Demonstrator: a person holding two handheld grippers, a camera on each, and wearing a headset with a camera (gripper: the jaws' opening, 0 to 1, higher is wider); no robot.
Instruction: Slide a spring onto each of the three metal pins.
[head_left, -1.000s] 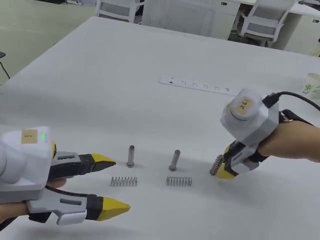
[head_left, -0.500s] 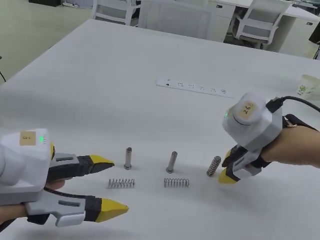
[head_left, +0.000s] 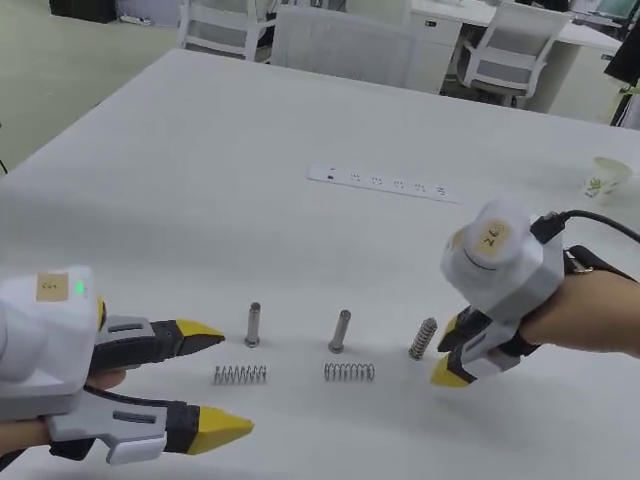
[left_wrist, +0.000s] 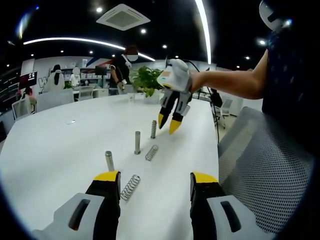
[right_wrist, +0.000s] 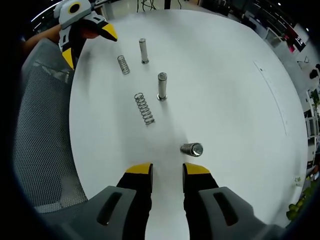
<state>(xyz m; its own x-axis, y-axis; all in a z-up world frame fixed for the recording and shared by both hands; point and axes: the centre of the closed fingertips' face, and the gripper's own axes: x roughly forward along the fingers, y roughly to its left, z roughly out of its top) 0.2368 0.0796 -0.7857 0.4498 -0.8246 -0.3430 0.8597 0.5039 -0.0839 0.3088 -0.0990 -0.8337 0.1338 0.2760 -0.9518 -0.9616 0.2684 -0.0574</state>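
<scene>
The left gripper (head_left: 215, 380) is hovering with jaws spread and empty, and the nearest spring (head_left: 240, 374) is lying just ahead of its tips — a thin wire coil, long axis roughly along the gripper's reach — beside the smooth upright left pin (head_left: 253, 325). Rightward, a second spring (head_left: 349, 372) is lying by the middle pin (head_left: 341, 331) (both pins bare). The right pin (head_left: 423, 339) is wearing its coil, with the right gripper (head_left: 452, 352) hanging beside it, jaws parted on nothing.

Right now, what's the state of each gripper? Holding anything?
Left gripper: open, holding nothing.
Right gripper: open, holding nothing; the spring-covered pin stands just ahead of its jaws.
</scene>
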